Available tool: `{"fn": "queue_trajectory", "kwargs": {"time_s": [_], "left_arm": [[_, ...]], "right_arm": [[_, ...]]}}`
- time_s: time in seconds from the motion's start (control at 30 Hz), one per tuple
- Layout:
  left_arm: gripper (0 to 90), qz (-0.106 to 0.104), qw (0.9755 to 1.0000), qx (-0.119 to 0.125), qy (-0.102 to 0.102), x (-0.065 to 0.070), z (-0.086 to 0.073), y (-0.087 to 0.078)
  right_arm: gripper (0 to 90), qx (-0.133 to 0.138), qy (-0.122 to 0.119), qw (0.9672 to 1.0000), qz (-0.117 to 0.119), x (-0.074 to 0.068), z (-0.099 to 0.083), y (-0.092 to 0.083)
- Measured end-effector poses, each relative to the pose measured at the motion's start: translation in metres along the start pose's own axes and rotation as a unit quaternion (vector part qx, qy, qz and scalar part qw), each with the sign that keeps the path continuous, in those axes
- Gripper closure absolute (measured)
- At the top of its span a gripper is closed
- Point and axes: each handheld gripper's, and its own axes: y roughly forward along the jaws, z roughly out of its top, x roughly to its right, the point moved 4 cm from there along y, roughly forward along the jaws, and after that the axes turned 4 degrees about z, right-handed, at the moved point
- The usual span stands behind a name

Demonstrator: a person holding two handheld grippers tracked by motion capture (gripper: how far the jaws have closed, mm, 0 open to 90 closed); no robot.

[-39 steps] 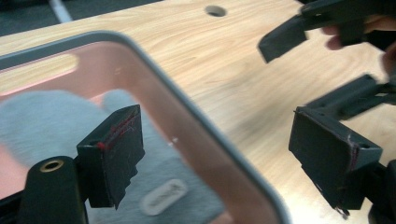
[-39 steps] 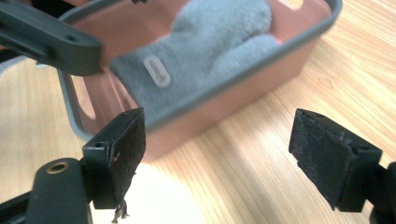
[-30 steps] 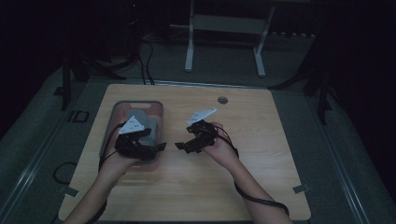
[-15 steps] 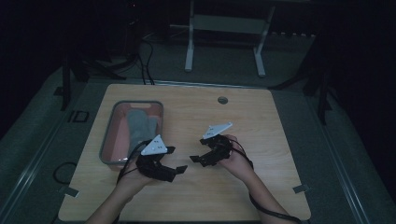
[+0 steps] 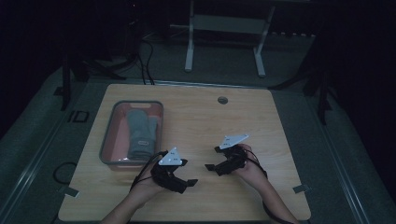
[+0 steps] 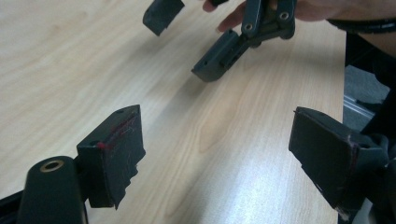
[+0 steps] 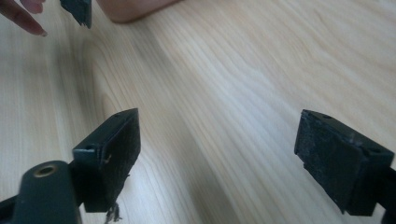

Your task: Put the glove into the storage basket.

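A grey mitten (image 5: 140,133) lies inside a grey-rimmed tray (image 5: 107,142) on the left of the wooden table (image 5: 261,121). My left gripper (image 5: 187,173) is low over the bare wood, in front of the tray's near right corner; its jaws stand apart with nothing between them (image 6: 219,154). My right gripper (image 5: 214,158) faces it from the right. Its jaws have just been opening and are wide apart, with only wood between them (image 7: 217,158). The right gripper (image 6: 189,37) also shows farther off in the left gripper view, held by a hand.
A small round grommet (image 5: 222,100) sits near the table's far edge. Beyond the table a white-legged stand (image 5: 189,46) and cables lie on the dark floor. The table's near edge runs close under both forearms.
Both hands have come toward the near edge and sunk lower. The left gripper has left the spot over the tray and now hovers in front of it. The mitten has stayed in the tray.
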Motion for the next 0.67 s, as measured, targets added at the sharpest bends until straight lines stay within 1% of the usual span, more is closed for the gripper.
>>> {"fn": "queue_trajectory", "kwargs": {"time_s": [0.1,0.27,0.3,0.37,0.43,0.47,0.53,0.6,0.67], "left_arm": [[18.4,-0.007,0.9999,-0.008,-0.001,0.003,-0.004,0.006],[18.3,-0.015,0.9998,-0.009,-0.002,0.005,-0.006,0.012],[18.4,-0.017,0.9998,-0.008,-0.004,0.006,-0.006,0.012],[18.4,-0.018,0.9998,-0.006,-0.005,0.006,-0.008,0.013],[18.3,-0.019,0.9998,-0.009,-0.007,0.005,-0.009,0.014],[18.3,-0.019,0.9998,-0.009,-0.007,0.005,-0.01,0.015],[18.3,-0.021,0.9997,-0.011,-0.01,0.005,-0.012,0.016],[18.4,-0.022,0.9997,-0.012,-0.008,0.005,-0.012,0.017],[18.3,-0.026,0.9996,-0.008,-0.011,0.006,-0.012,0.016]], "right_arm": [[14.0,-0.006,-0.004,1.0,-0.006,0.002,-0.01,-0.002],[14.0,-0.005,-0.003,0.9999,-0.015,0.005,-0.023,-0.008],[14.0,-0.007,0.0,0.9999,-0.014,0.005,-0.026,-0.009],[14.1,-0.007,0.005,0.9998,-0.02,0.007,-0.033,-0.012],[14.1,-0.011,0.01,0.9996,-0.022,0.008,-0.04,-0.014],[14.1,-0.012,0.012,0.9995,-0.027,0.009,-0.042,-0.015],[14.2,-0.009,0.017,0.9995,-0.026,0.01,-0.045,-0.018],[14.1,-0.005,0.019,0.9994,-0.028,0.01,-0.047,-0.019],[14.2,-0.003,0.019,0.9994,-0.03,0.011,-0.048,-0.02]]}}
